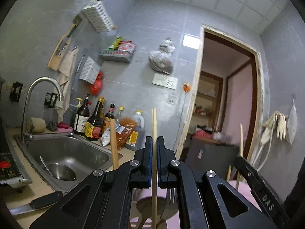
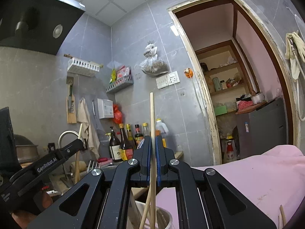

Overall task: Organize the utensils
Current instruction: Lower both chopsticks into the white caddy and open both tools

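A: What does the left wrist view give that the right one lacks?

B: The steel sink (image 1: 68, 152), at left, with a ladle (image 1: 57, 169) lying in its basin, and a knife (image 1: 36, 206) on the bench (image 1: 24, 194) in front of it. Further right, under the gripper, it looks down into a utensil holder (image 1: 150, 208) with a wooden spoon and a fork inside (both half hidden by the jaws).

A: And the right wrist view?

B: A black range hood (image 2: 38, 19) at top left, and the other gripper seen from the side, low at left. At right, the shelves through the doorway (image 2: 228, 76) are sharper, and a pink cloth (image 2: 257, 171) fills the lower right.

A: The left gripper (image 1: 154, 145) now.

B: Its jaws are nearly together, clamped on a single wooden chopstick (image 1: 154, 152). The stick stands upright; its lower end reaches down to the holder's mouth.

A: The right gripper (image 2: 153, 143)?

B: Same story: jaws pinched on another chopstick (image 2: 152, 133), upright, its lower part going down into a pale cup-like holder (image 2: 167, 217) on the pink cloth. A second loose stick (image 2: 145, 210) leans beside it in that holder.

A: Touching each other?

B: The two cross low down; contact I cannot tell.
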Motion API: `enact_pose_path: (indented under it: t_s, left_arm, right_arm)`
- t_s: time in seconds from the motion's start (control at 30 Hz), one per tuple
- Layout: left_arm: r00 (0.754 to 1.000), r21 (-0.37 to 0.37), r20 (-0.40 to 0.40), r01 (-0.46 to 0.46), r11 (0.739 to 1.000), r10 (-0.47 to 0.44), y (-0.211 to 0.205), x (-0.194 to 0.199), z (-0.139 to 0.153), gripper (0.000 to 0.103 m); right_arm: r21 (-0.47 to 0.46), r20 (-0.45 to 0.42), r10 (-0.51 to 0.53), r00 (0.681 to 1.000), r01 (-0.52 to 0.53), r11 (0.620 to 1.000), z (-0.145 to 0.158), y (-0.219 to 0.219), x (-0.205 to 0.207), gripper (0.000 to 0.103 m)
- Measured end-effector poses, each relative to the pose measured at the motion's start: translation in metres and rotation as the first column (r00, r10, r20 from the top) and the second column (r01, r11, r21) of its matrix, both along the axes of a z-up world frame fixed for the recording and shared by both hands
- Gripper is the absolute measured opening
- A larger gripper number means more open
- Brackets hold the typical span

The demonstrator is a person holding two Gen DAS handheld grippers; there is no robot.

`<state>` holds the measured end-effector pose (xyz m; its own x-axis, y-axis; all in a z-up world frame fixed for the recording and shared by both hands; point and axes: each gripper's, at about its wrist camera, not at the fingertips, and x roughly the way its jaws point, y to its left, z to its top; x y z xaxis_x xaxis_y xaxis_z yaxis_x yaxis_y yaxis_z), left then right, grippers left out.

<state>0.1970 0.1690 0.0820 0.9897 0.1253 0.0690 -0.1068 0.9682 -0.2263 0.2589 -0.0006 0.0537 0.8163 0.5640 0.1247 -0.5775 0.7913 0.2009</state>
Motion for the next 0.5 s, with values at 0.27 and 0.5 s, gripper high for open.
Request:
enact_pose_path:
  t_s: [0.27, 0.5]
  left_arm:
    - [0.998, 0.021, -0.044, 0.039, 0.999, -0.038, -0.004, -0.001, -0.010, 0.002]
    - [0.995, -0.025, -0.067, 0.065, 0.998, -0.067, 0.004, -0.009, -0.014, 0.002]
  right_arm:
    - [-0.017, 0.001, -0.010, 1.000, 0.010, 1.000, -0.002, 0.002, -0.005, 0.004]
    - [-0.023, -0.009, -0.002, 1.000, 0.002, 1.000, -0.002, 0.004, -0.008, 0.004]
